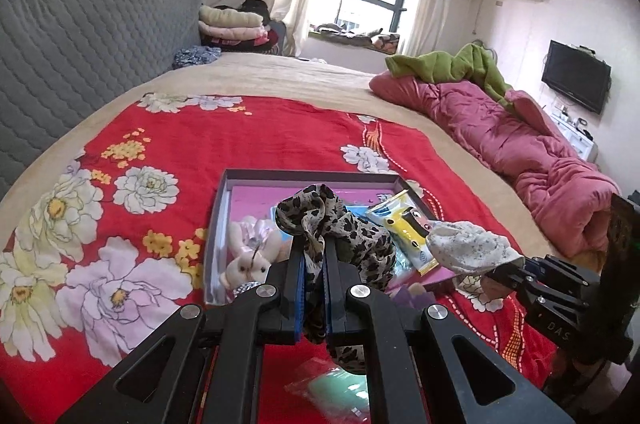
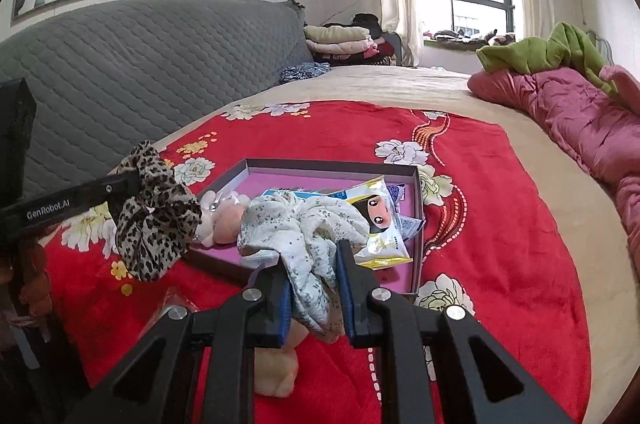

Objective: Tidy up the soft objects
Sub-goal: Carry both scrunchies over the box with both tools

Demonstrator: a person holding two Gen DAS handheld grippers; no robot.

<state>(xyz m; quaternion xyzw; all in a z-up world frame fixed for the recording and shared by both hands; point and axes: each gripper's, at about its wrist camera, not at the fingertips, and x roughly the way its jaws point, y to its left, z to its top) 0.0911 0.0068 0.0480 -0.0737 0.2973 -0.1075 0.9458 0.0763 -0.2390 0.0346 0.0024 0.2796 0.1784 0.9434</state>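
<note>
Nearest the left wrist lens we note the left gripper [image 1: 314,266] clenched on a leopard-print scrunchie [image 1: 340,228], the fabric bunched between blue pads. At 6 o'clock below it, only this view shows a mint-green item in a clear wrapper [image 1: 344,390]. The right wrist view alone shows the right gripper [image 2: 314,272] clamped on a white speckled scrunchie [image 2: 304,224], and a peach plush lump [image 2: 276,364] beneath its fingers. Both scrunchies hang above the near edge of an open shallow box [image 1: 308,178] on the red floral blanket [image 1: 192,136]. Inside the box we see a plush bunny [image 1: 248,260] at 9 o'clock and a yellow snack packet [image 1: 404,228] at 3 o'clock. Farther, toward 2 o'clock, lies a pink quilt [image 1: 500,132]; the wall television [image 1: 576,76] appears only in the left view.
</note>
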